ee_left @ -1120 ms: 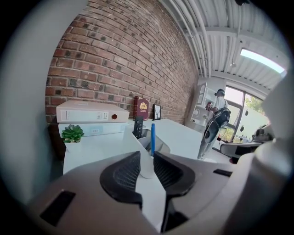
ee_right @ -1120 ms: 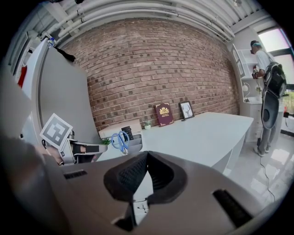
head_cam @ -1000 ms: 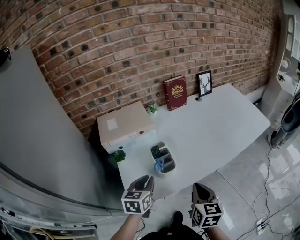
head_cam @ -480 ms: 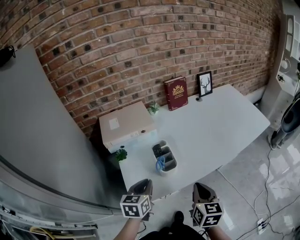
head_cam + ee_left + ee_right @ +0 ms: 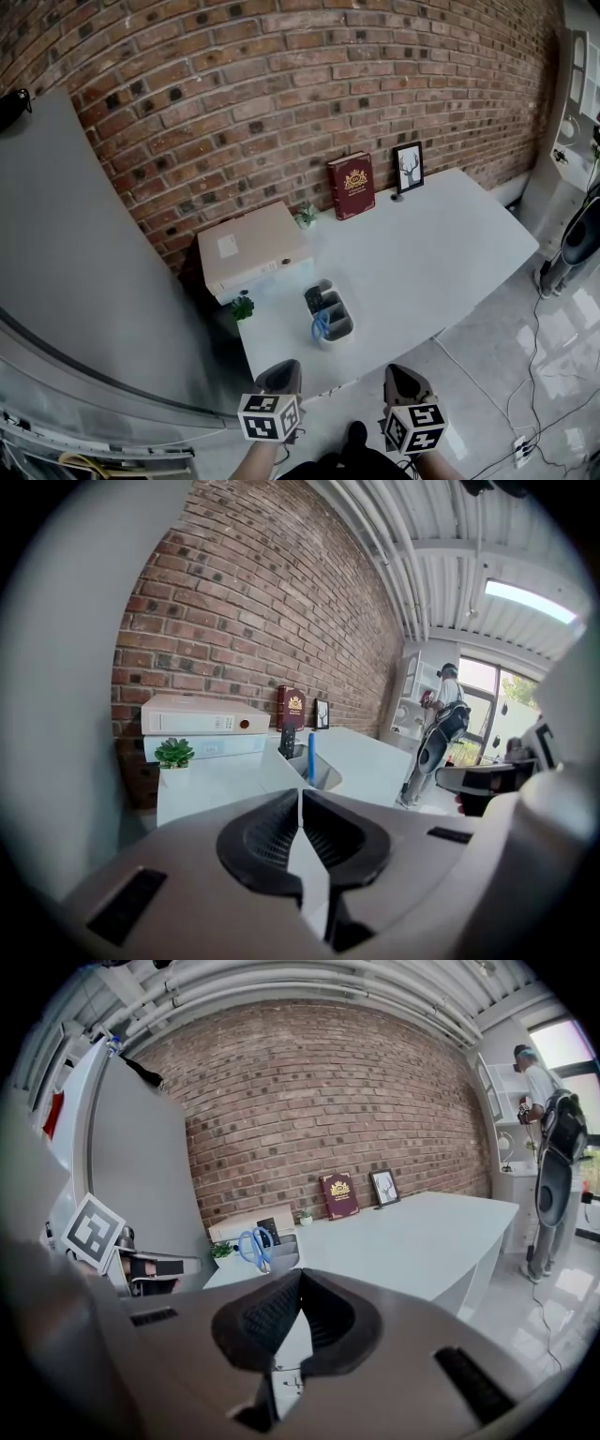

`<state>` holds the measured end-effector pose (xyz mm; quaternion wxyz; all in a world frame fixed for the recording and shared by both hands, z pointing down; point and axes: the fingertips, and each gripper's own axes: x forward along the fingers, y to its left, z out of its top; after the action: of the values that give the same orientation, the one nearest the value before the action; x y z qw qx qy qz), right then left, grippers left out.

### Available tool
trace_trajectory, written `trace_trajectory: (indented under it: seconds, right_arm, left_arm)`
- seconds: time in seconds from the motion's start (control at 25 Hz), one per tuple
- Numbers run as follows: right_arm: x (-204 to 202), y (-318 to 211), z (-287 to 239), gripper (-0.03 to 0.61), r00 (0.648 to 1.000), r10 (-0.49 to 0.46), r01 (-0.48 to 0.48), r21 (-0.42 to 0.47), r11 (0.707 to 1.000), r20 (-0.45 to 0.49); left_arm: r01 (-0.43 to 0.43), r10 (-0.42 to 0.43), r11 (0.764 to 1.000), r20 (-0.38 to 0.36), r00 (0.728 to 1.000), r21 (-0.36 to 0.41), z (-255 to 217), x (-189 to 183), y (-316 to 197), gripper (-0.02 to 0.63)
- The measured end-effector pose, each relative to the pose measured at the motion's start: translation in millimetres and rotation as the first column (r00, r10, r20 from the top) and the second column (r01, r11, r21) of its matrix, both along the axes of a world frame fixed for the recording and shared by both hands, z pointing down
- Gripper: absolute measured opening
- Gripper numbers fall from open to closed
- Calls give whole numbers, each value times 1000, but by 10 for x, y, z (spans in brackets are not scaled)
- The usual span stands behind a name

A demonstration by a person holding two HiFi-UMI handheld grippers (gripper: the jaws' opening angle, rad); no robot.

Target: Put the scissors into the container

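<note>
Blue-handled scissors [image 5: 320, 327] stand handles-up in the grey divided container [image 5: 328, 315] near the white table's front left corner; they also show in the right gripper view as scissors [image 5: 253, 1245] in the container [image 5: 279, 1256], and as a blue handle [image 5: 311, 756] in the left gripper view. A dark object sits in the container's rear compartment. My left gripper [image 5: 279, 376] and right gripper [image 5: 399, 381] hang below the table's front edge, well short of the container. Both are shut with nothing between the jaws.
A white table [image 5: 422, 253] runs along a brick wall. On it are a white binder box [image 5: 251, 249], a small plant [image 5: 243, 307], another small plant [image 5: 305, 217], a red book [image 5: 351, 186] and a framed deer picture [image 5: 409, 167]. A person [image 5: 553, 1162] stands at the right.
The left gripper has drifted slightly down and left, away from the table. The right gripper has hardly moved. The scissors stay in the container.
</note>
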<state>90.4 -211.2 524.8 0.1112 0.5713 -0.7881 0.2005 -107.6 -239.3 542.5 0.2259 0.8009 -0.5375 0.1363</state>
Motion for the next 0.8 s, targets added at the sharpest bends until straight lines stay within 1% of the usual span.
trace_trajectory:
  seconds: [0.24, 0.52, 0.72, 0.8]
  right_arm:
    - [-20, -5, -6, 0, 999, -29, 29, 8, 1000, -14]
    - [-8, -18, -23, 0, 1000, -27, 27, 11, 1000, 3]
    - [-7, -39, -25, 0, 999, -43, 43, 9, 999, 8]
    - [-16, -40, -27, 0, 999, -50, 50, 8, 999, 4]
  left_arm:
    - [13, -13, 1000, -11, 1000, 14, -48, -16, -9, 21]
    - [21, -20, 1000, -16, 1000, 11, -59, -6, -10, 21]
    - [8, -9, 1000, 11, 1000, 26, -82, 34, -19, 22]
    - [10, -11, 1000, 10, 1000, 28, -93, 33, -25, 23]
